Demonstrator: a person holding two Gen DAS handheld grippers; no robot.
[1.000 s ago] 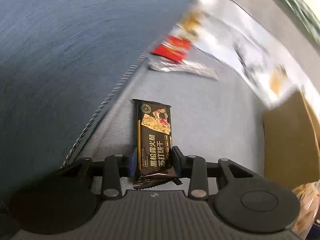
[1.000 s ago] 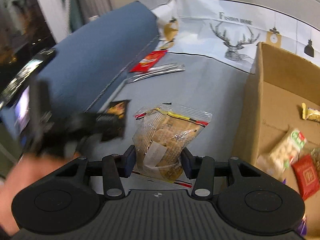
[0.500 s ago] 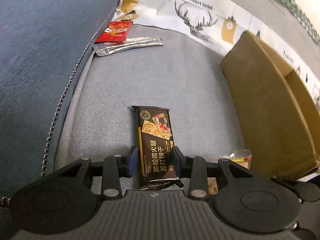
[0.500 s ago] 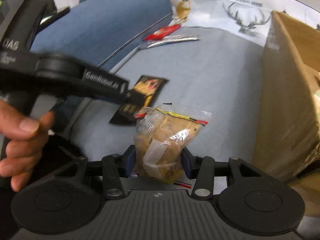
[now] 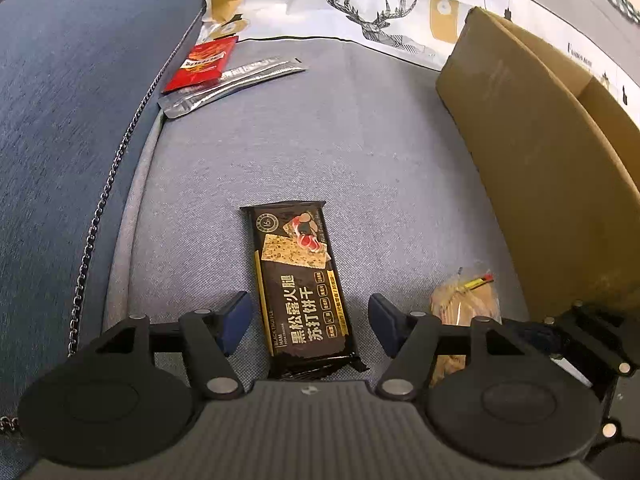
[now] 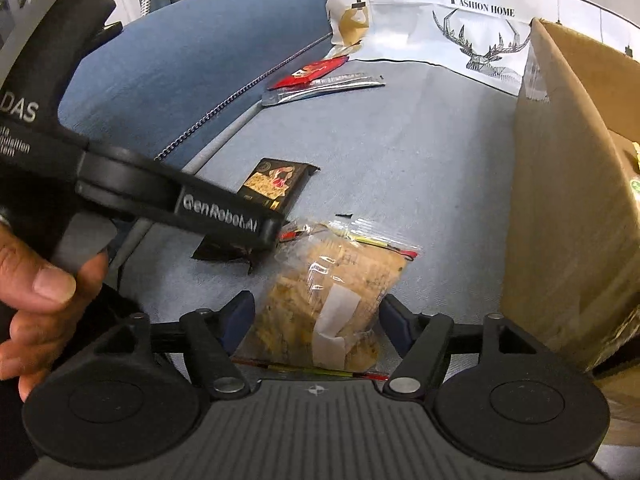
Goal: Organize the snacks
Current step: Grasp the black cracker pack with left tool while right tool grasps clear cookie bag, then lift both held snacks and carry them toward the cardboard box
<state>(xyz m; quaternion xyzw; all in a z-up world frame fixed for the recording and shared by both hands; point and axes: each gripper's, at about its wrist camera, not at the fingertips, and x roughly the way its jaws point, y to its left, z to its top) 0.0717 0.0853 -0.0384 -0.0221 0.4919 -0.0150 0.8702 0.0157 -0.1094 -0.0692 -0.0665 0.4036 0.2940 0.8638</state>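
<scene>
Both snacks lie on the grey woven sofa cushion (image 5: 400, 152) rather than in the cardboard box (image 5: 532, 152) at the right, so the step in hand looks like a set-down or re-grip short of boxing them. The left gripper (image 5: 308, 322) stands wide, its blue pads clear of the black cracker packet (image 5: 298, 284) lying flat between them, a slim glossy rectangle with crimped ends. The right gripper (image 6: 318, 320) is also spread, pads just beside or barely brushing the clear biscuit bag (image 6: 332, 296); I cannot tell if they touch. That bag is crinkly film over lumpy tan biscuits, so it would likely deform under a squeeze. Next, each jaw pair needs to close across its packet's width, lift, and carry right over the box's stiff wall. Far left lie a red sachet (image 5: 202, 62) and silver foil sticks (image 5: 232, 84).
</scene>
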